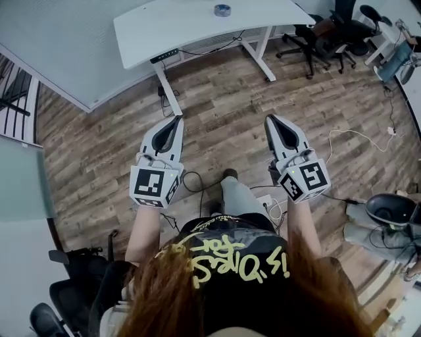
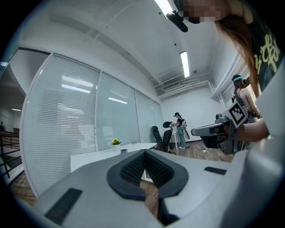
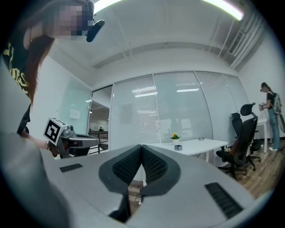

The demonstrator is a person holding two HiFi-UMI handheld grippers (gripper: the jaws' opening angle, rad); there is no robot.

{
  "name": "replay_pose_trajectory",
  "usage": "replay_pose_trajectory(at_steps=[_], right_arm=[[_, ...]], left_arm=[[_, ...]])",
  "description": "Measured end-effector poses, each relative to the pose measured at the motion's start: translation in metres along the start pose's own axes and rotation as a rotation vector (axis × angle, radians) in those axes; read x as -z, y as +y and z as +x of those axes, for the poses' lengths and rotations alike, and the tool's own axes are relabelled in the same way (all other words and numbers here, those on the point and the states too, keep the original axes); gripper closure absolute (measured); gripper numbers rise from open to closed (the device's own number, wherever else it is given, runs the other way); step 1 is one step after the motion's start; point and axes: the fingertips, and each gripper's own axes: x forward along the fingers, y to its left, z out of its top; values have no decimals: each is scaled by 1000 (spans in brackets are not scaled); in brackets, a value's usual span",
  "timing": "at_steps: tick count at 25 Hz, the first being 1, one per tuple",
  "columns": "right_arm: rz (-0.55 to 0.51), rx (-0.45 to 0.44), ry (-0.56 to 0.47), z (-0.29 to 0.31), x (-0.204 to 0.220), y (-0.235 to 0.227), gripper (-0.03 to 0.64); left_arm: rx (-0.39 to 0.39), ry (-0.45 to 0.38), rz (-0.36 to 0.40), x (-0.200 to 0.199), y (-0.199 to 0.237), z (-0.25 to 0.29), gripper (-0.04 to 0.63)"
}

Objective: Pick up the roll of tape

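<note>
My left gripper (image 1: 176, 120), grey plastic with ribbed black pads, points forward over the wood-plank floor (image 1: 217, 112), its jaws pressed together on nothing. Ahead, the small round roll of tape (image 1: 222, 10) lies on the smooth white table (image 1: 164, 26), well apart from both grippers. My right gripper (image 1: 271, 120) points parallel, jaws likewise together and empty.
</note>
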Motion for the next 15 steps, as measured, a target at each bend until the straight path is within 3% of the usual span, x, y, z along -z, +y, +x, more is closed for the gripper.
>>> replay_pose_trajectory(at_steps=[8,15], right_arm=[[2,11,-12,49,3,-38,614],[-20,-19,-16,123,9,-104,614]], left_arm=[[-21,-6,-24,7,31,54,603],[-49,-15,-11,11,67,143,603]])
